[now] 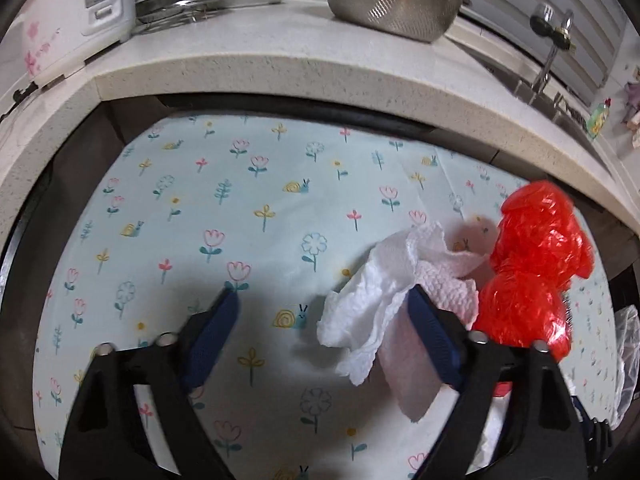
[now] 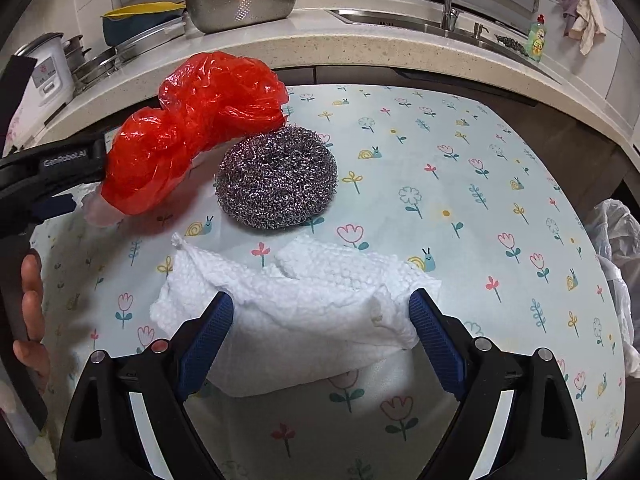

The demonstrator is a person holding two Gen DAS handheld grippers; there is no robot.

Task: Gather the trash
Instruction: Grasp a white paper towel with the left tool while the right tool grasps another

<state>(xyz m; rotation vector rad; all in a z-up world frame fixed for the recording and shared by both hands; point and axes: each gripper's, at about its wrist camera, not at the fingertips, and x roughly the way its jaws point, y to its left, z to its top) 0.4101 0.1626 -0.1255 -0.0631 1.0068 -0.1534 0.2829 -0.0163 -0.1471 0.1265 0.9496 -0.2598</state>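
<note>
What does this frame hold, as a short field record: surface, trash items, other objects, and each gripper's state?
surface: flowered tablecloth below a stone counter
trash: red plastic bag; white paper towel
other: steel wool scrubber beside the bag; metal colander on the counter
left gripper: open, paper towel by one finger
right gripper: open, jaws astride the towel, not pressing

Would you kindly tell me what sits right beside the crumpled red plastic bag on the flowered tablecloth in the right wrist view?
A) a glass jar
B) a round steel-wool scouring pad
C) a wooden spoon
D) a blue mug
B: the round steel-wool scouring pad rests against the crumpled red plastic bag on the flowered tablecloth.
</note>
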